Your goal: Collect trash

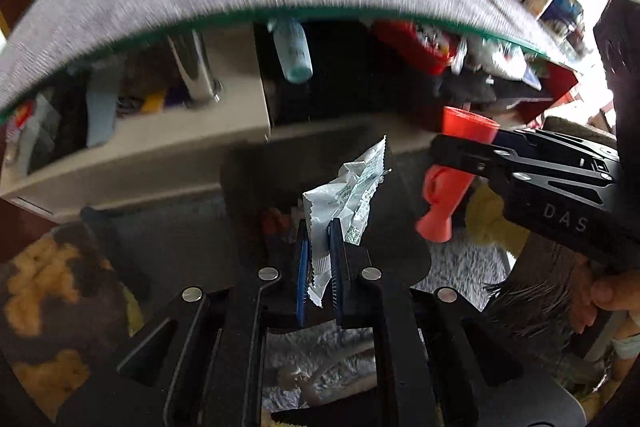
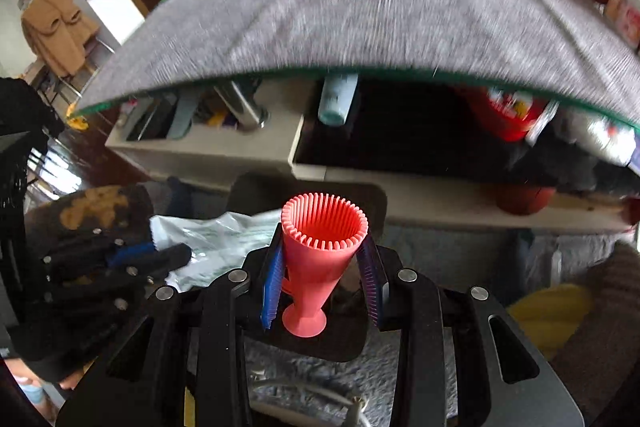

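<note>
Grey-covered tabletop (image 2: 360, 15) with green edge, cluttered shelf (image 2: 208, 155) beneath, left gripper (image 1: 320, 259) clamping crumpled wrapper (image 1: 352, 187), right gripper (image 2: 324, 267) pinching red fluted cup (image 2: 320, 247).

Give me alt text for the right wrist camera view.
The right gripper holds a pink ribbed cup upright between its jaws. To its left, the left gripper holds a crumpled wrapper. A grey-topped table fills the background.
</note>
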`<state>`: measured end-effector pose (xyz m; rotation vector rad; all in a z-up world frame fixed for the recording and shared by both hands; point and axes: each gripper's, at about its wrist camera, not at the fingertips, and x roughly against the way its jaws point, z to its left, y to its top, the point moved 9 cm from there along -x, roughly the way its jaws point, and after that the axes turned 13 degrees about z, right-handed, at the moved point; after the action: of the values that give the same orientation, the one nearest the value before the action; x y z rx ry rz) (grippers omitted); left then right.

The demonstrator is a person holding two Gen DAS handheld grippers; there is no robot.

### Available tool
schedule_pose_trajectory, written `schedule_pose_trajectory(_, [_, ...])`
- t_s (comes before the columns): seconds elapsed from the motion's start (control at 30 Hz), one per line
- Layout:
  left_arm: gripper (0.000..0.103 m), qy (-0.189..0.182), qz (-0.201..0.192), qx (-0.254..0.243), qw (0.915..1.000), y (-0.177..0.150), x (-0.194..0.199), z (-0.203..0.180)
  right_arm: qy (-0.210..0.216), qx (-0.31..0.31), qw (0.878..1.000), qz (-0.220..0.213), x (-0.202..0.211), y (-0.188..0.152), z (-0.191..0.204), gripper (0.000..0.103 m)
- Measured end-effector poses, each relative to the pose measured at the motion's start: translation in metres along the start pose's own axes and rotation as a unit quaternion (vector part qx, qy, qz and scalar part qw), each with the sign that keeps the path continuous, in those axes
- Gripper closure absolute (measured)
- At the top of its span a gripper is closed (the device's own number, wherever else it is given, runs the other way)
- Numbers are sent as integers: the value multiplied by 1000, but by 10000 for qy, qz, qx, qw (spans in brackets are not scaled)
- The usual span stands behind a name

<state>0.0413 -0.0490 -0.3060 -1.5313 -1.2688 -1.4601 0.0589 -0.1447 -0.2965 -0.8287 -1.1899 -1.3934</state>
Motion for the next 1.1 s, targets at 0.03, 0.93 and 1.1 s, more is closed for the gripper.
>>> schedule_pose_trajectory(0.03, [94, -13, 60, 6, 10000, 0, -6, -1, 26, -16, 10000, 59, -6, 0, 0, 68])
schedule_pose_trajectory(0.93, [12, 262, -261, 322, 9988, 19, 16, 29, -318, -577, 9966, -494, 26, 31, -43, 3])
schedule_pose_trajectory(1.1, [8, 295, -986, 410, 9938, 32, 73, 29, -436, -638, 9866, -1439, 100, 45, -51, 3])
